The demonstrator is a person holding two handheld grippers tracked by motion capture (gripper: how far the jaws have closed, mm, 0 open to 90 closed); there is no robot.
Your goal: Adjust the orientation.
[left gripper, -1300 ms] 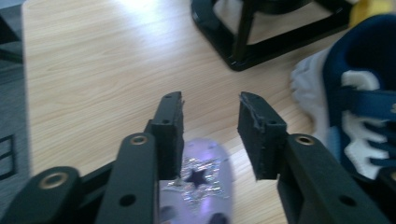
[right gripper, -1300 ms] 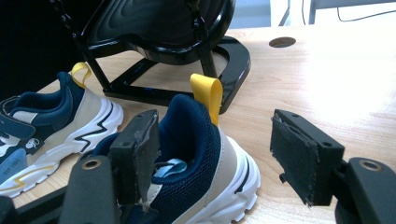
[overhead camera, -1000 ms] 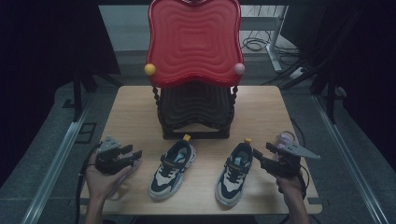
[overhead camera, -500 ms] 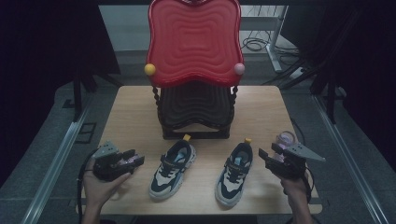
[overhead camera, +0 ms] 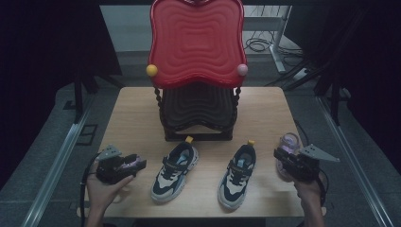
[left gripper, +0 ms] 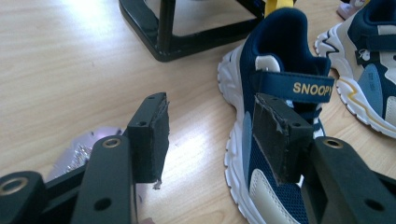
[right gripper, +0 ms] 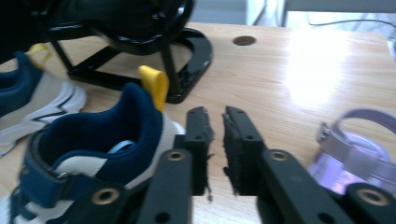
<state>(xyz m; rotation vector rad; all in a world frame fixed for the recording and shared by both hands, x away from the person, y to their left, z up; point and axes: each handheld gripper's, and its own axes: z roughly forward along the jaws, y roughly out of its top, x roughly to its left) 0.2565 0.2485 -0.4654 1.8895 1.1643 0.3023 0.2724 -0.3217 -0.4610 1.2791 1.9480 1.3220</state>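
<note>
Two sneakers [overhead camera: 205,174] (grippers [overhead camera: 124,165] flanking)

the one word that can be read is "snoopy", in yellow capitals on the dark blue strap [left gripper: 296,87] across the left shoe [left gripper: 271,121], seen in the left gripper view. in the high view that shoe [overhead camera: 175,171] is too small for its lettering to be made out. no other text, number or sign is legible on the table or on the other shoe.
</note>
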